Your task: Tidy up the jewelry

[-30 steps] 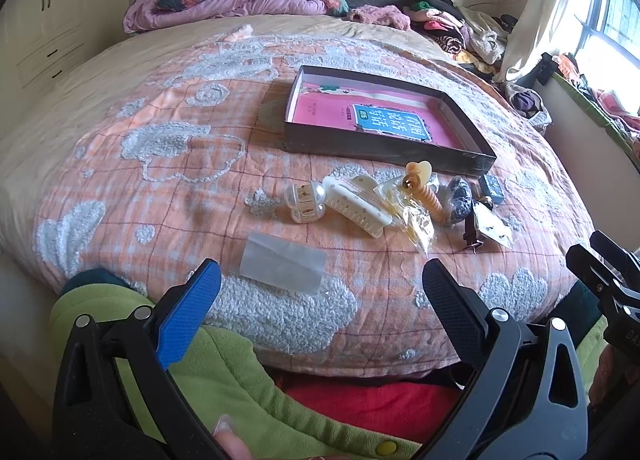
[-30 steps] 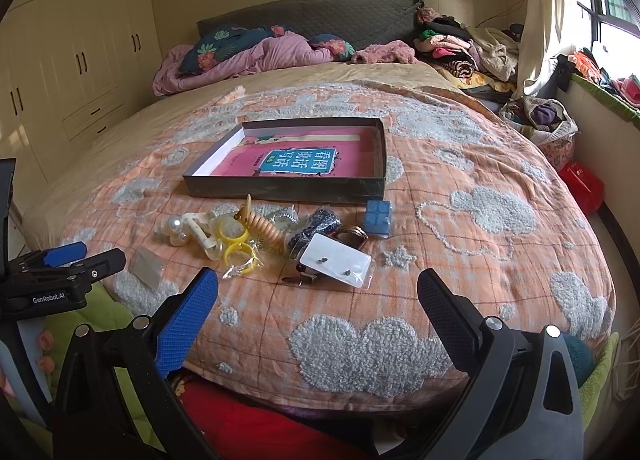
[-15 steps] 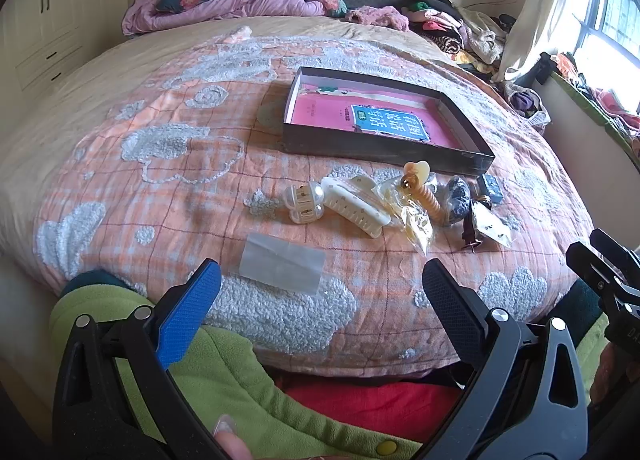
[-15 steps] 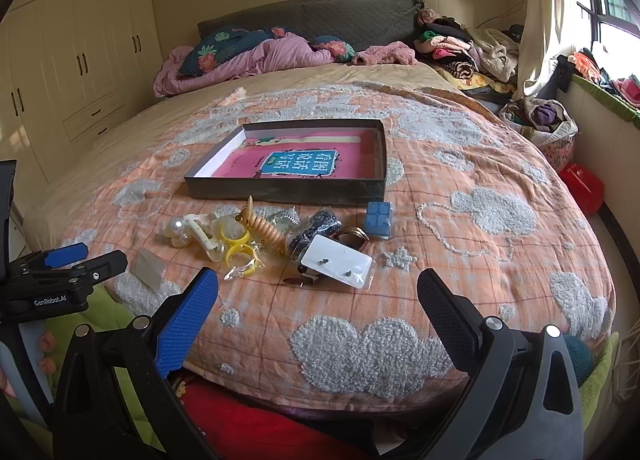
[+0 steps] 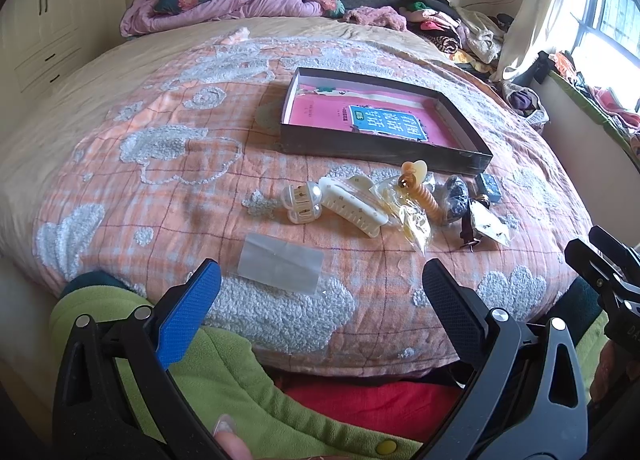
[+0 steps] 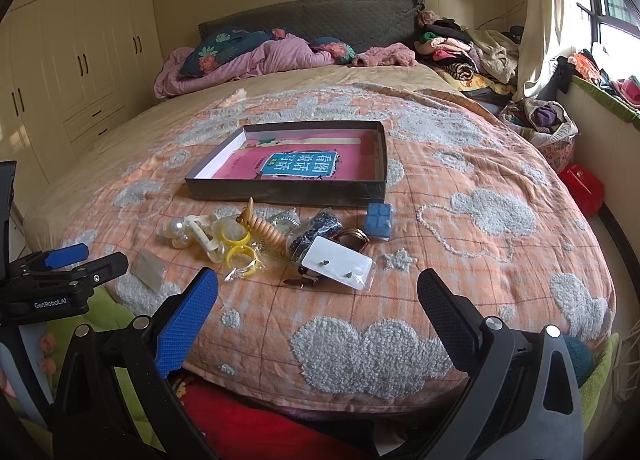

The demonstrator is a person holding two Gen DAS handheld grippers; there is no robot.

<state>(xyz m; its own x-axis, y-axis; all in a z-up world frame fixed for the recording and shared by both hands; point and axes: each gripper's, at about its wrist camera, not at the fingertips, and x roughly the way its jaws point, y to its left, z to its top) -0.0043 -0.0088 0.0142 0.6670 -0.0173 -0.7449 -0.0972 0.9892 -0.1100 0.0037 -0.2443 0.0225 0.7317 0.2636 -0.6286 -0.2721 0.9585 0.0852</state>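
Observation:
A dark shallow box (image 5: 384, 151) (image 6: 288, 193) with a pink book inside lies on the orange quilt. In front of it sits a cluster of accessories: a white hair claw (image 5: 352, 207), a pearl clip (image 5: 302, 203), an orange spiral clip (image 5: 424, 191) (image 6: 264, 230), yellow rings in a bag (image 6: 236, 244), a white earring card (image 6: 338, 262), a blue cube (image 6: 378, 219) and a clear plastic sleeve (image 5: 280, 262). My left gripper (image 5: 320, 292) is open near the bed's front edge, short of the sleeve. Over that same edge my right gripper (image 6: 318, 296) is open, just short of the earring card.
Pillows and a pink blanket (image 6: 248, 55) lie at the headboard. Piled clothes (image 6: 468, 47) fill the far right corner by the curtain. White wardrobes (image 6: 72, 59) line the left wall. A person's green sleeve (image 5: 192, 360) and red garment show below the bed edge.
Both views have shifted very slightly; the grippers stay open and hover at the bed's front edge. Nothing on the quilt has moved.

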